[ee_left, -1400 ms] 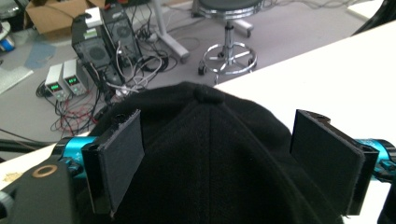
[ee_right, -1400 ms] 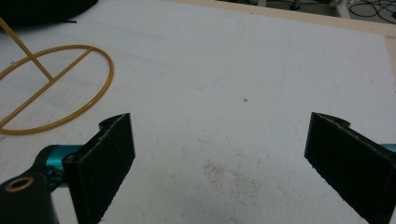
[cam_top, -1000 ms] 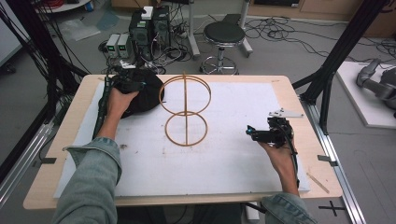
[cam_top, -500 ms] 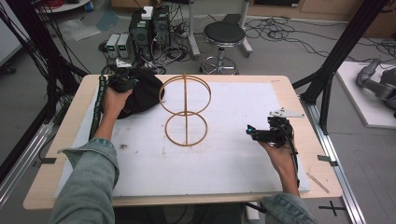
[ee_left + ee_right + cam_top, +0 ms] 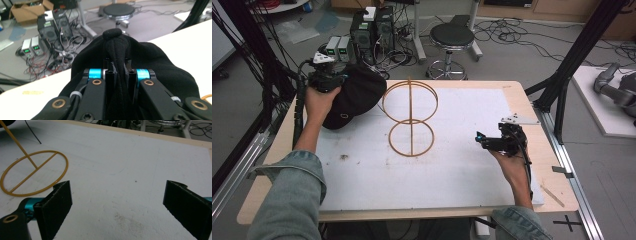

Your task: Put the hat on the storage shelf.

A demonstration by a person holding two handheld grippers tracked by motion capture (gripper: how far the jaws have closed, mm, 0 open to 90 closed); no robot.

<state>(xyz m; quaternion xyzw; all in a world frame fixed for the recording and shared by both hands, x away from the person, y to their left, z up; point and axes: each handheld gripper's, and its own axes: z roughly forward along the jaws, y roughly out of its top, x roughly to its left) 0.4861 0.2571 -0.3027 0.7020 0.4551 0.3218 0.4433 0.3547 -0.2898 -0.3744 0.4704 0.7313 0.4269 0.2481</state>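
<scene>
- A black cap (image 5: 354,97) is held at the far left corner of the table (image 5: 462,175), just left of the wire stand (image 5: 410,117).
- A fold of its cloth is clamped in the left gripper (image 5: 117,72) — soft and light, it is likely to sag and bunch.
- A firmer hold would probably be had at the brim or seam.
- The right gripper (image 5: 117,205) is held apart and empty, low over the table at the right.

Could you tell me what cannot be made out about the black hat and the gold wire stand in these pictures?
- Black hat: in the high view the hand and left gripper cover its near-left part; its small emblem is too small to read.
- Hat underside: hidden by its own cloth in the left gripper view, where the fingers pinch a fold.
- Gold wire stand: its top ring is cut off by the right gripper view's upper edge.
</scene>
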